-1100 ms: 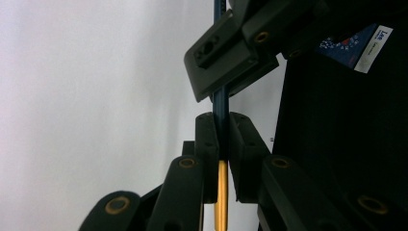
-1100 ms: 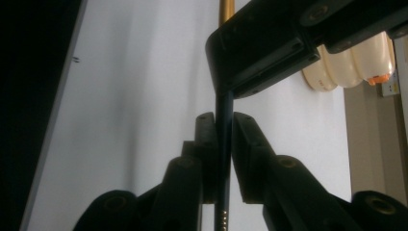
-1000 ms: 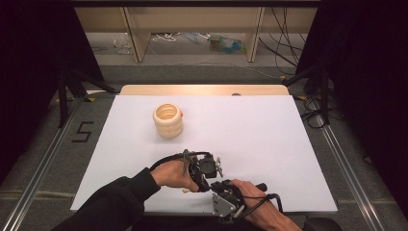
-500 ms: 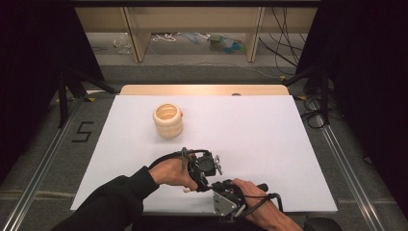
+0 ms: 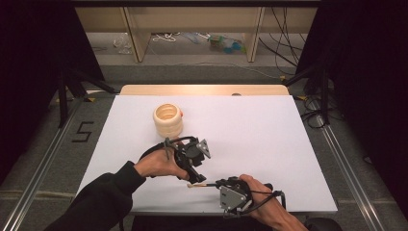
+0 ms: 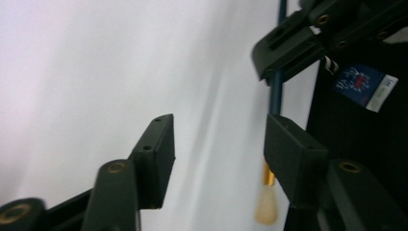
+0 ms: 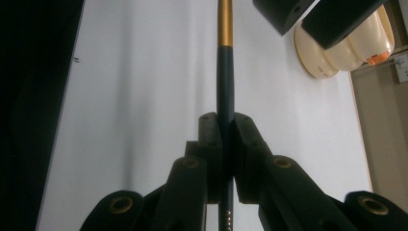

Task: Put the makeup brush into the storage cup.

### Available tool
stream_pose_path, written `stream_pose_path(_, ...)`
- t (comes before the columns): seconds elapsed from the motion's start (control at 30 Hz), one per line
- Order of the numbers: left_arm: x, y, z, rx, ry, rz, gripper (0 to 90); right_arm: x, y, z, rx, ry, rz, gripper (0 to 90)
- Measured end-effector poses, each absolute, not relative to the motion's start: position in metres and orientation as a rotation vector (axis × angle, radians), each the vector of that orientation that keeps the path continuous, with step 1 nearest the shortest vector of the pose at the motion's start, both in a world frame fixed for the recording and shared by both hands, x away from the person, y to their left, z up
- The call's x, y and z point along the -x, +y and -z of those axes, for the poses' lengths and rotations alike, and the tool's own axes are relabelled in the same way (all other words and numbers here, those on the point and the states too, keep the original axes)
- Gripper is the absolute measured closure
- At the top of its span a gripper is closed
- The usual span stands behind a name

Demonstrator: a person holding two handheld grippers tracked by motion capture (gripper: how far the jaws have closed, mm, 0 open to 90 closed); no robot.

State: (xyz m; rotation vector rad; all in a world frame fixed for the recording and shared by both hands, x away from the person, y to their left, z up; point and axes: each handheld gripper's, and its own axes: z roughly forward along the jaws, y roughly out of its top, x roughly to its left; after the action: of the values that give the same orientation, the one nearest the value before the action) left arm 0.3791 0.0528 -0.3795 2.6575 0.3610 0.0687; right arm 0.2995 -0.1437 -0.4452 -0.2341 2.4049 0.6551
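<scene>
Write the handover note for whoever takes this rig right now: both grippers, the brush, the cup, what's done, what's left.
Left gripper: open, jaws have just been opening, nothing pressed between them; brush beside its right jaw.
Right gripper: shut on the brush handle, bristle end pointing away towards the left gripper.
Ribbed cream cup: upright on the white table, beyond the left gripper, nothing visible inside.
Done: brush passed to the right gripper alone.
Left: probably placing the brush in the cup.

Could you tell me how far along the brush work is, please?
Done: the right claw is shut on the brush. In hand: the left claw has just been opening its jaws, which press on nothing. Left, probably: carrying the brush to the cream cup.
</scene>
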Motion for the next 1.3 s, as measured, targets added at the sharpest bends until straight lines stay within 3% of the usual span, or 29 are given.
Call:
stream_pose_path(0.03,-0.38,0.055,0.38,-2.619,0.391,-0.086,38.4,-0.303,-0.146,0.443,0.278,2.394,-0.665,84.1)
stream_pose_path(0.3,-0.386,0.084,0.379,-2.488,0.519,-0.157,36.3,-0.301,-0.157,0.438,0.27,2.387,-0.71,84.2)
stream_pose_path(0.7,-0.388,0.111,0.399,-2.462,0.535,-0.193,34.7,-0.307,-0.174,0.43,0.045,2.431,-0.929,84.2)
stream_pose_path(1.3,-0.366,0.113,0.416,-2.169,0.599,-0.275,28.7,-0.324,-0.188,0.427,-0.301,2.372,-1.242,84.1)
